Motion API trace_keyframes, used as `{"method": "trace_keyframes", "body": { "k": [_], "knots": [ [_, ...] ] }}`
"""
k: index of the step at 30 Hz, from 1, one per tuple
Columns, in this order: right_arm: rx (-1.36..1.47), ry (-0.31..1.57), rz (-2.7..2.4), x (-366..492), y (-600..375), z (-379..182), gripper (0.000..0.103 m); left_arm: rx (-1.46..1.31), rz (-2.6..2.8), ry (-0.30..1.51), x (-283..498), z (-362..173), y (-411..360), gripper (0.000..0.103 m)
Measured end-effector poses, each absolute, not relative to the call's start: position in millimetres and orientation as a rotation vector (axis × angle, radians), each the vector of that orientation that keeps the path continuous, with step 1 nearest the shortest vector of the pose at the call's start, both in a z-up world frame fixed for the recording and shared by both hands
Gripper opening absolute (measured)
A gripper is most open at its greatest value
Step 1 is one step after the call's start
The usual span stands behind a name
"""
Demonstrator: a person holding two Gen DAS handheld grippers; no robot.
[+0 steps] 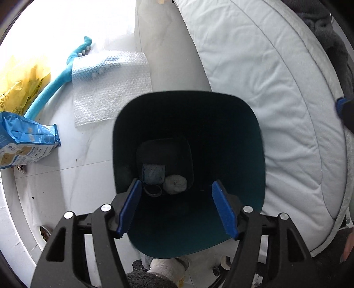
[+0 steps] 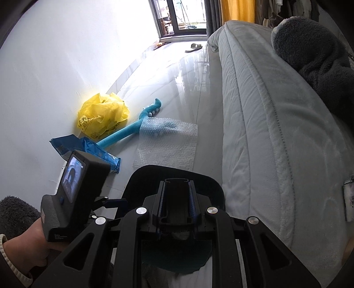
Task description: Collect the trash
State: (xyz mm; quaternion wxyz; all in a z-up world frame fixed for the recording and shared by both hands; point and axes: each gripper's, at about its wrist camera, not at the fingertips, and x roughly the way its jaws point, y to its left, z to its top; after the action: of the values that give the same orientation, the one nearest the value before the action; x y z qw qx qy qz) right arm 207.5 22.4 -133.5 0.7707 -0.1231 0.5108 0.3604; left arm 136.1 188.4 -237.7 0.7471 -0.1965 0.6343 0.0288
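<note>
Teal bin (image 1: 221,232) sits right under the spread, empty left gripper (image 1: 178,207); bubble wrap (image 1: 111,88) lies ahead-left, its long axis running away.

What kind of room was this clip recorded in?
Most likely a bedroom at home: a quilted mattress along a glossy tiled floor, a sliding glass door at the far end, and a slipper near it.

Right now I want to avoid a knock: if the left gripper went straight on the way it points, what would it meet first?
The left gripper, jaws open with nothing between them, points down into the dark bin. It would probably first reach the trash at the bottom, near the white crumpled wad, though depth there is unclear.
</note>
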Motion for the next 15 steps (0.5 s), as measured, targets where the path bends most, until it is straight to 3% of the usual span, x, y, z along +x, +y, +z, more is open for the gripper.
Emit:
{"method": "trace_keyframes", "body": {
  "k": [6,15],
  "knots": [
    [-0.322,1.174,0.776,206,41,-167,0.020,-0.411,0.092,1.250,129,-209,209,0.068],
    [-0.335,1.255,0.806,201,65,-206,0.020,-0.399,0.155,1.081,114,-178,245,0.056]
  ]
}}
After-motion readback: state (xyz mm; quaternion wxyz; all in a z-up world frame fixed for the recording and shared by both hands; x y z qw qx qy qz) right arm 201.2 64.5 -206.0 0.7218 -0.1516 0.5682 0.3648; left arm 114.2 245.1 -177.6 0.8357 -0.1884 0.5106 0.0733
